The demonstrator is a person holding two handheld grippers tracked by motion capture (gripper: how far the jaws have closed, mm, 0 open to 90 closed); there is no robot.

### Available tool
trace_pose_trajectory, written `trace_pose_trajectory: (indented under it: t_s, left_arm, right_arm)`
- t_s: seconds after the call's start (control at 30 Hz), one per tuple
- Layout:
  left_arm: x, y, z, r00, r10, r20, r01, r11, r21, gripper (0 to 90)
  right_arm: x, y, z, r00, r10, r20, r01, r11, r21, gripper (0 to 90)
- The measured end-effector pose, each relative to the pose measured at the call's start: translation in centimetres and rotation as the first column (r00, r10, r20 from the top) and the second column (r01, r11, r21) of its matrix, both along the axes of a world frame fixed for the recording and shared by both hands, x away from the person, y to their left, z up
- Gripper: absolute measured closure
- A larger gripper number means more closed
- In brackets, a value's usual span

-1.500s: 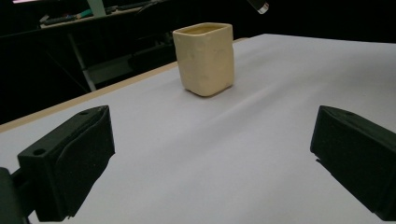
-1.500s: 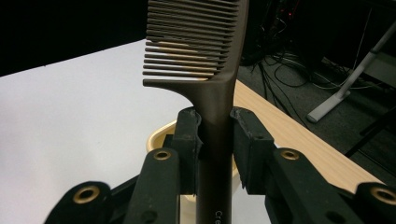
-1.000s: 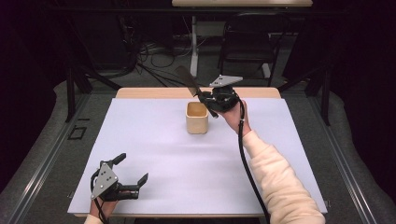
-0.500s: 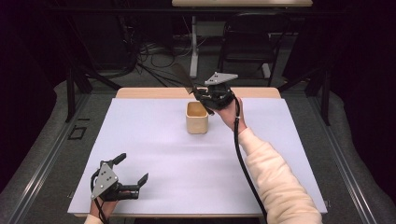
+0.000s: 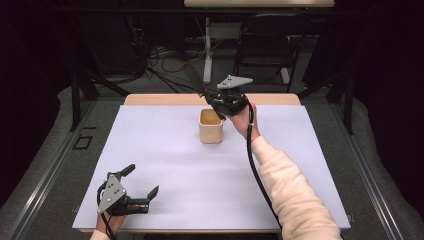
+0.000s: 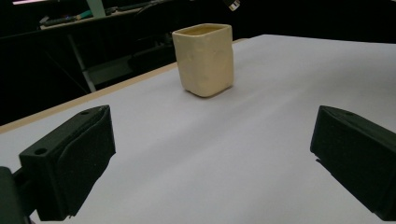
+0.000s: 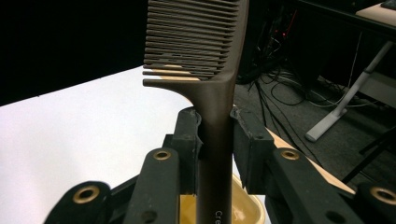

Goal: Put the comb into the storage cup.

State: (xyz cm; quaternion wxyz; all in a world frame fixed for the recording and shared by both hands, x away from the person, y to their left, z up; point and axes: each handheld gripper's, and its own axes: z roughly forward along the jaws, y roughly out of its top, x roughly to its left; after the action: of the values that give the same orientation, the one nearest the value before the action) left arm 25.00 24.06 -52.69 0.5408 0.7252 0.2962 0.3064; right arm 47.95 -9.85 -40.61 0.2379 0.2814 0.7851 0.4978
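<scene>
The right gripper (image 5: 212,97) has been lifting the comb (image 7: 205,60) above the cup (image 5: 210,126), jaws clamping its handle for lowering; the left gripper (image 5: 142,187) is idling apart, well short of the cup.

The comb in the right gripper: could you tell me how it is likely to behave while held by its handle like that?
The comb looks like stiff, thin plastic, so it probably stays straight and weighs little. The right gripper clamps only its narrow, smooth handle, so it might pivot or slip if bumped against the cup. Its fine teeth could bend.
</scene>
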Motion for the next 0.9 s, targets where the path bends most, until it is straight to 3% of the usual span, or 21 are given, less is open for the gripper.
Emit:
trace_pose_trajectory:
  t_s: [0.37,0.9]
  left_arm:
    - [0.01,0.0,0.0,1.0,-0.001,-0.001,0.001,1.0,-0.002,0.0]
    - [0.02,0.0,0.0,1.0,-0.001,-0.002,0.001,1.0,-0.001,0.0]
  right_arm:
    - [0.43,0.13,-0.4,0.9998,-0.018,0.009,0.017,0.9995,0.026,72.0]
    - [0.96,0.56,-1.01,0.9996,-0.022,0.017,0.021,0.9993,0.029,72.0]
